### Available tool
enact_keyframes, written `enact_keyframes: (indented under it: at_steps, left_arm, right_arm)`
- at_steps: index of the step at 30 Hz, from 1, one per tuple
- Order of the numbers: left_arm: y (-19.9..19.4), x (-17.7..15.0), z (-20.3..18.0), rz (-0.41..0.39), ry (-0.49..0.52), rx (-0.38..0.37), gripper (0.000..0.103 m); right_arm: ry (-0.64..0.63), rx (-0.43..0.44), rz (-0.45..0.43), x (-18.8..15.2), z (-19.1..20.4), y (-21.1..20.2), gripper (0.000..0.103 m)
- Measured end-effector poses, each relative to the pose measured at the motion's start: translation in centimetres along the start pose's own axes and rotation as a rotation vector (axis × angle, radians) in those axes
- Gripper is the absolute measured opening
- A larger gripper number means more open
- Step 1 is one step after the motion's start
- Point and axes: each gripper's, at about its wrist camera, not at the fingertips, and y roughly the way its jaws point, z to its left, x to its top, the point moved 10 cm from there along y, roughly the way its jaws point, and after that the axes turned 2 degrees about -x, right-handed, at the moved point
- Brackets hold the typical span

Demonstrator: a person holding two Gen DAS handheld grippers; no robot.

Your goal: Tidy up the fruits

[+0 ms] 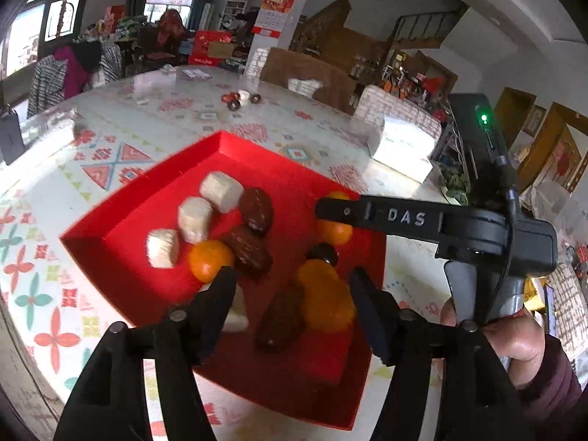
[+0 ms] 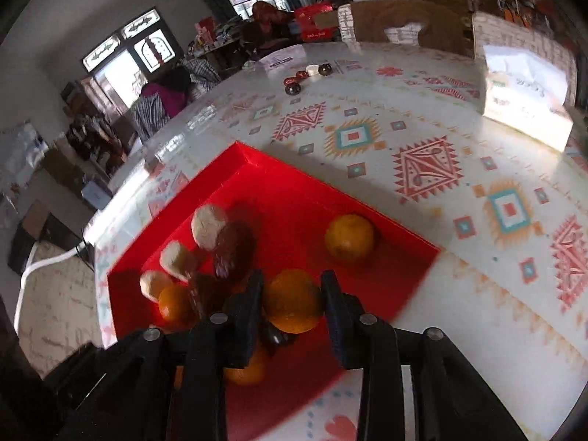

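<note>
Right claw (image 2: 292, 294): jaws parted around an orange (image 2: 292, 301), apparently not gripping.
Left claw (image 1: 290, 286): wide, empty, over red tray (image 1: 121, 228).

Black gripper (image 1: 290, 283), silver screws, "DAS" lettering; maroon sleeve (image 1: 551, 375).

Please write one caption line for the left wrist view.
Open left hand-held gripper over red tray of oranges and dates.

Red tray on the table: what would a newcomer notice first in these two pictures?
The red tray on the patterned table catches the eye, holding oranges, dark brown dates and white chunks. In the right wrist view, the right gripper frames one orange; the left gripper hovers open over the pile.
</note>
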Motion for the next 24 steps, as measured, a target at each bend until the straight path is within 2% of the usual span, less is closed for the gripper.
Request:
enact_keyframes:
  at_steps: [2, 6, 9, 11, 13, 16, 18, 24]
  left_arm:
    - [-0.4, 0.2, 0.1, -0.019, 0.009, 0.015, 0.073]
    - [-0.9, 0.3, -0.3, -0.035, 0.028, 0.039, 0.073]
    - [-1.8, 0.5, -1.7, -0.072, 0.082, 0.084, 0.073]
    - [-2.7, 0.7, -2.7, -0.110, 0.117, 0.127, 0.079]
    - [-3.8, 0.9, -3.7, -0.160, 0.148, 0.183, 0.092]
    - [-6.1, 1.1, -6.3, -0.275, 0.204, 0.259, 0.103]
    - [-6.9, 0.9, -8.2, -0.309, 0.243, 0.261, 0.103]
    - [-6.9, -1.2, -13.5, -0.280, 0.340, 0.263, 0.103]
  right_arm:
    - [0.009, 0.003, -0.029, 0.5, -0.1, -0.7, 0.058]
    - [0.003, -0.029, -0.082, 0.4, -0.5, -3.7, 0.058]
    - [0.002, -0.079, -0.132, -0.8, -1.2, -6.9, 0.058]
    - [-0.003, -0.120, -0.174, -1.9, -1.7, -9.2, 0.059]
    - [-0.003, -0.177, -0.221, -3.6, -2.6, -11.8, 0.062]
    - [0.011, -0.257, -0.289, -6.1, -4.3, -15.4, 0.067]
    - [0.032, -0.304, -0.325, -8.0, -5.5, -17.4, 0.071]
    - [0.119, -0.394, -0.369, -13.0, -8.5, -21.0, 0.074]
